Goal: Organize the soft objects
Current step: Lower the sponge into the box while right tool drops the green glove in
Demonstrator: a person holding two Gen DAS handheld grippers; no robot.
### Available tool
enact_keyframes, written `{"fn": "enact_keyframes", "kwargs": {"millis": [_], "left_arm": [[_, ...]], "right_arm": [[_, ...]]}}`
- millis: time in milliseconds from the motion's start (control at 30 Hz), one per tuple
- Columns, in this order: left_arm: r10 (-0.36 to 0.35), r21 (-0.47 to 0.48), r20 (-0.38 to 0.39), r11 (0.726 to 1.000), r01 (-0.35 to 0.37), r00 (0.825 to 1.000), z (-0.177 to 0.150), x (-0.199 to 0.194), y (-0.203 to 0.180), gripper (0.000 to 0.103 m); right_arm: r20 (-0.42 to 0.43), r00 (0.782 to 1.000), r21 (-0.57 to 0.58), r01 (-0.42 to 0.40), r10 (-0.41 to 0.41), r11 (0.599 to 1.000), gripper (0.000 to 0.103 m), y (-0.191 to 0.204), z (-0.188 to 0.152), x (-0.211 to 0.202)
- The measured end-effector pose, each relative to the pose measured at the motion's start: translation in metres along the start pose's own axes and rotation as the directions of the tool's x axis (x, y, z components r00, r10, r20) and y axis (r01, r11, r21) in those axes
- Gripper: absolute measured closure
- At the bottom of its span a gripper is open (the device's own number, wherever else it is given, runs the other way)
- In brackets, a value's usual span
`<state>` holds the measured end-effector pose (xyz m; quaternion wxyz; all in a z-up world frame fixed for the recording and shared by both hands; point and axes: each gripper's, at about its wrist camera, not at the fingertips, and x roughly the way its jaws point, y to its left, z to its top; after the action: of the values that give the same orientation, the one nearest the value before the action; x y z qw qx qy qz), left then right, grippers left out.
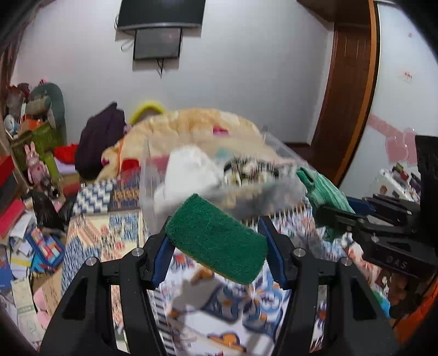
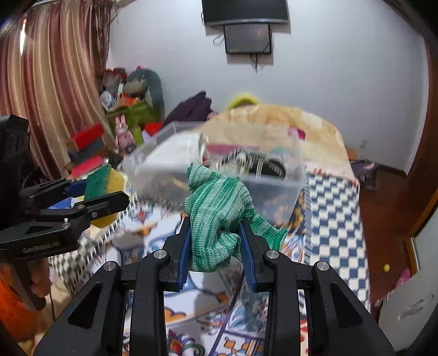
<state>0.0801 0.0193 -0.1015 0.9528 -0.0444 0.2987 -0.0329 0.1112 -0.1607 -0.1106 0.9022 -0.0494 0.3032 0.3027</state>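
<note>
1. Here, the left gripper [image 1: 216,243] pinches a scouring sponge [image 1: 216,235] between its blue pads [image 1: 161,257], green scrub face up and a yellow layer showing along the lower edge; it is held in the air above the patterned bedspread [image 1: 219,309].
2. From the right wrist view the same sponge [image 2: 102,189] shows its yellow foam body below the green pad, clamped in the left gripper [image 2: 90,197] off to the left side.
3. The right gripper [image 2: 216,246] is pressed onto a bunched green striped cloth [image 2: 219,213], which bulges up above the fingers, with one end trailing off to the right.
4. In the left wrist view that cloth [image 1: 325,197] hangs from the right gripper [image 1: 342,219] at the right, close to the near corner of the clear plastic bin [image 1: 287,156].
5. The clear plastic bin [image 2: 276,189] stands on the bed just beyond both grippers. Its contents are blurred; something white [image 1: 189,169] and a dark striped item [image 1: 249,169] seem to lie inside, but I cannot tell what they are.
6. Behind the bin lies a large cream plush heap [image 1: 197,128], a dark purple bag [image 1: 101,139] to its left.
7. A dark screen [image 2: 246,16] hangs on the white wall, and striped curtains [image 2: 52,82] fall at the left.
</note>
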Motion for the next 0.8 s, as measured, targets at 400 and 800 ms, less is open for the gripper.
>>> {"fn": "enact_keyframes", "kwargs": {"millis": [400,800], "left_arm": [[0.014,-0.046,0.129,0.999,-0.008,0.992,0.058,0.001,0.015,0.043],[0.038,-0.059,0.08,0.998,-0.033,0.996,0.075,0.041,0.031,0.043]], "right_arm": [[0.124,0.992,-0.015,0.0,0.002,1.0,0.073,0.008,0.05,0.006],[0.106,0.994,0.037,0.006,-0.01,0.999,0.073,0.001,0.074,0.046]]}}
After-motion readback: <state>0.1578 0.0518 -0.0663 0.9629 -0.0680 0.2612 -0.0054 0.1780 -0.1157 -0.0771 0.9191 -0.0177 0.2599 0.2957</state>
